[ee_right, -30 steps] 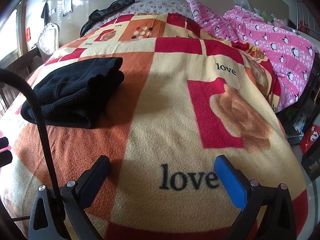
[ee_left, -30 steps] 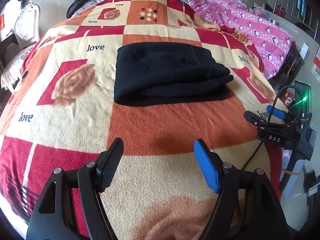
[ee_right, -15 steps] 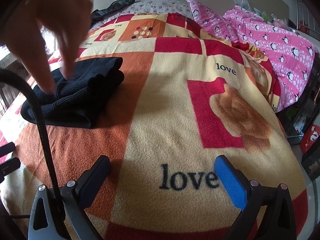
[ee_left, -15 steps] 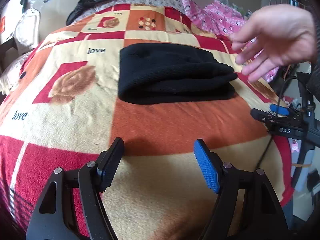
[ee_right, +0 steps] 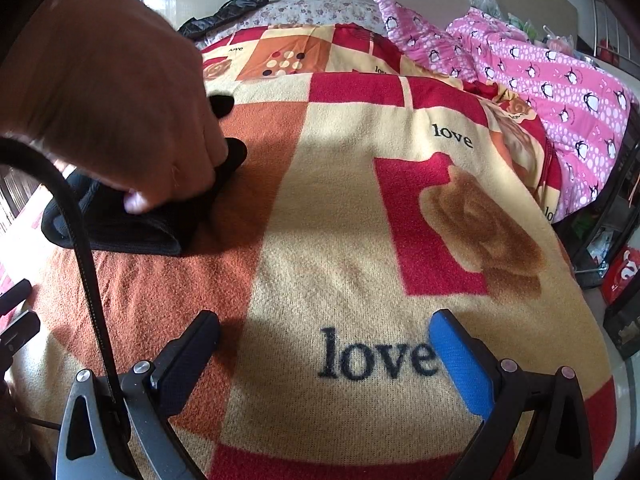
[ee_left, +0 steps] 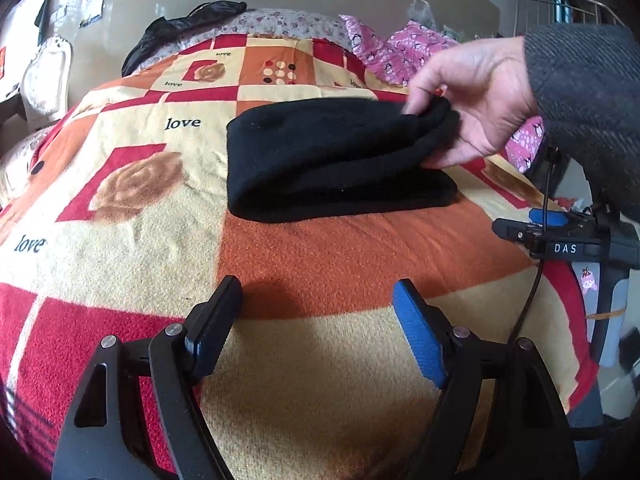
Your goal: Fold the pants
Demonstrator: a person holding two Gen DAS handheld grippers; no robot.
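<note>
The black pants [ee_left: 332,160] lie folded into a thick bundle on the patterned blanket [ee_left: 320,260]. A bare hand [ee_left: 472,108] pinches the bundle's right end and lifts its top layers a little. In the right wrist view the same hand [ee_right: 112,92] covers most of the pants [ee_right: 132,228] at the left. My left gripper [ee_left: 318,324] is open and empty, resting near the blanket's front, well short of the pants. My right gripper [ee_right: 324,352] is open and empty over the word "love"; it also shows in the left wrist view [ee_left: 556,232].
A pink penguin-print quilt [ee_right: 560,80] lies bunched at the right edge of the bed. A black garment [ee_left: 180,28] and a floral pillow [ee_left: 280,24] sit at the far end. A black cable [ee_right: 80,248] crosses the left of the right wrist view.
A bare hand came in from the right and took hold of the right end of the folded pants. Both grippers stayed open; the left one shifted slightly.
</note>
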